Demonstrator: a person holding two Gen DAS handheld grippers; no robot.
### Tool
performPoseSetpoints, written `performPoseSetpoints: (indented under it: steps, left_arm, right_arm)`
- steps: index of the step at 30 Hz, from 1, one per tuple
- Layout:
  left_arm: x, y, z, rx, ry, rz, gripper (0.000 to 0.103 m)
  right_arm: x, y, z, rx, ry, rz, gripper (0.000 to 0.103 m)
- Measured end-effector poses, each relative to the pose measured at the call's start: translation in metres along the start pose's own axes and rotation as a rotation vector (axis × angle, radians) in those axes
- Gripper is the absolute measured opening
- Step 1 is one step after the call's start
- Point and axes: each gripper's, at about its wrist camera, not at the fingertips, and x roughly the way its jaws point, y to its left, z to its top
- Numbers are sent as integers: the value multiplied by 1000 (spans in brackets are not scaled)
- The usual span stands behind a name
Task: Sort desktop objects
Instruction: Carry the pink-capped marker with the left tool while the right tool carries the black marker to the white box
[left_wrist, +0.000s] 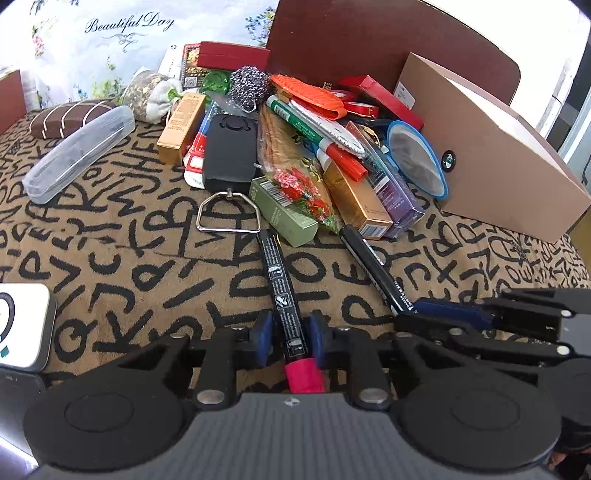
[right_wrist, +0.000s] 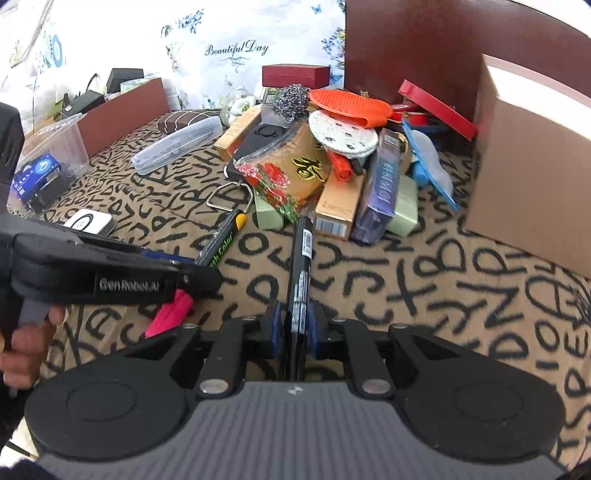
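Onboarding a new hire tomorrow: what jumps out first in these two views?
Each gripper is shut on a black marker: the left gripper holds the pink-capped marker, the right gripper the other marker, both low and central. Behind them a messy pile of boxes, pens and an orange brush covers the letter-print cloth, with a big cardboard box to its right.

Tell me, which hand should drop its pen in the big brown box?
Probably the right gripper. It is shut on the black pen, and the brown box stands on its side. The left gripper, with the pink-capped marker, sits farther away.
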Motion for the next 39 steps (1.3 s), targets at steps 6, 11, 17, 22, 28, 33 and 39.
performPoseSetpoints:
  steps: [6, 11, 17, 22, 28, 33, 39]
  left_arm:
    - [4, -5, 2, 29, -6, 11, 20]
    - [9, -8, 3, 45, -16, 30, 20]
    - [-7, -10, 0, 8, -24, -1, 15]
    - [-29, -25, 3, 35, -71, -41, 15]
    - [-56, -48, 26, 76, -155, -107, 15]
    - [-70, -83, 62, 124, -222, -188, 15]
    - [-79, -135, 113, 180, -310, -260, 15]
  right_arm:
    - [14, -2, 5, 15, 32, 9, 17]
    - [21, -3, 8, 16, 31, 15, 16]
    - [3, -6, 4, 46, -6, 61, 12]
    - [-22, -8, 7, 48, -61, 72, 12]
    - [-61, -23, 19, 71, -172, 54, 12]
    - [-94, -48, 39, 85, -268, -3, 12]
    - [-128, -89, 66, 107, -368, -95, 12]
